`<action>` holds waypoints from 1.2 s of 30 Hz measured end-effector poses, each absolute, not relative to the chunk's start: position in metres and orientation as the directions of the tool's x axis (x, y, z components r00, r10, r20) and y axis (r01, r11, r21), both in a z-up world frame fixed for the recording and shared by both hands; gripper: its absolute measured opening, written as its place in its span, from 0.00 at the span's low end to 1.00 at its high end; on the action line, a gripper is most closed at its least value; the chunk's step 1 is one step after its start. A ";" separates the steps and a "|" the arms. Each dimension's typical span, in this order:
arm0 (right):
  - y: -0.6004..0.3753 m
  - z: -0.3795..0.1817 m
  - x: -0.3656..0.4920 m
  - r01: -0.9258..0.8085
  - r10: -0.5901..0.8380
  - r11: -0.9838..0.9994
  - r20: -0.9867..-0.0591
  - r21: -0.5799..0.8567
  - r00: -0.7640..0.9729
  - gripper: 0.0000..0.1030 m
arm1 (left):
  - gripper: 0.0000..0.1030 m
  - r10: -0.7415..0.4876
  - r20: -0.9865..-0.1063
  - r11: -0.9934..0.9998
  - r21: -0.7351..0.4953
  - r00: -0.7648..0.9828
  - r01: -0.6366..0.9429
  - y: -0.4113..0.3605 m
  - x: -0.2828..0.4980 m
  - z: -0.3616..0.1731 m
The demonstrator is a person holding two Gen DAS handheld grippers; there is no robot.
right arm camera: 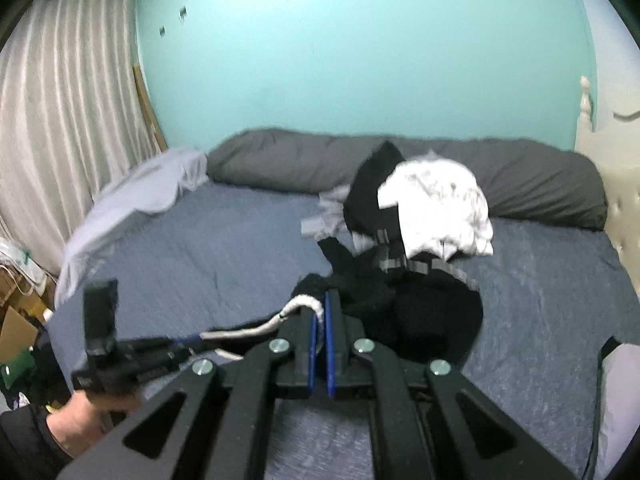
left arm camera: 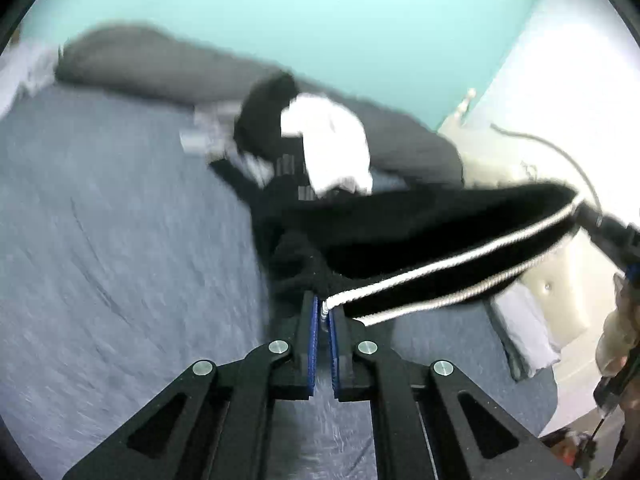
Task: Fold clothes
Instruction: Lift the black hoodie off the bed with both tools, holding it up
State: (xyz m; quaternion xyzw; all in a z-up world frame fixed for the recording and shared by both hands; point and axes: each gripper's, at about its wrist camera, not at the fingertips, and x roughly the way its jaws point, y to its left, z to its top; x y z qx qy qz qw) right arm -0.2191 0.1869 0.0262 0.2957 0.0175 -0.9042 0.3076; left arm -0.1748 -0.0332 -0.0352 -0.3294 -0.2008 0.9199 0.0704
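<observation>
Black garment (left arm camera: 420, 236) with white striped edge (left arm camera: 440, 276) is held up between both grippers over the bed (left arm camera: 120, 240).

Left gripper (left arm camera: 324, 312): jaws closed tight on one end of the striped edge; white trim is seen pinched between the blue pads (left arm camera: 314, 340).

Right gripper (right arm camera: 320, 316): also clamped shut on the same edge, white trim bunched at its tips.

Key relation: the striped edge is stretched roughly taut from one gripper to the other, so the long axis of the garment runs left-right between the hands. The rest of the cloth hangs forward and down, its far end trailing onto the bed toward the pile of clothes (right arm camera: 420, 216) near the grey pillow (right arm camera: 280, 156).

Neither hand is judged nearer; each is at one end.

Likely step: garment lifted for spreading before a fold. For the next move the edge should be kept taut and level, and the body drawn clear of the pile. Left view is motion-blurred, so fine detail there cannot be confirmed.
</observation>
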 end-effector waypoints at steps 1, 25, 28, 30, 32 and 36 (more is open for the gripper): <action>0.187 0.038 -0.213 0.571 -0.554 -0.807 -0.532 0.152 -0.641 0.03 | 0.05 0.246 -0.567 -0.917 -0.398 -0.786 0.000 -0.038 -0.171 -0.014; 0.209 0.263 -0.099 0.638 -0.643 -0.761 -0.261 0.117 -0.720 0.03 | 0.04 0.046 -0.375 -0.997 -0.076 -0.926 -0.019 -0.051 -0.066 0.306; 0.210 0.274 -0.090 0.638 -0.640 -0.764 -0.249 0.101 -0.727 0.03 | 0.04 0.036 -0.350 -0.998 -0.052 -0.936 -0.019 -0.046 -0.053 0.326; 0.210 0.275 -0.085 0.635 -0.635 -0.767 -0.250 0.092 -0.731 0.03 | 0.05 0.034 -0.346 -0.999 -0.045 -0.938 -0.020 -0.043 -0.046 0.328; 0.210 0.272 -0.084 0.631 -0.630 -0.771 -0.259 0.089 -0.733 0.03 | 0.04 0.036 -0.354 -0.999 -0.048 -0.935 -0.020 -0.042 -0.042 0.324; 0.212 0.254 -0.085 0.613 -0.612 -0.784 -0.291 0.099 -0.735 0.03 | 0.05 0.034 -0.388 -0.999 -0.042 -0.921 -0.019 -0.039 -0.042 0.302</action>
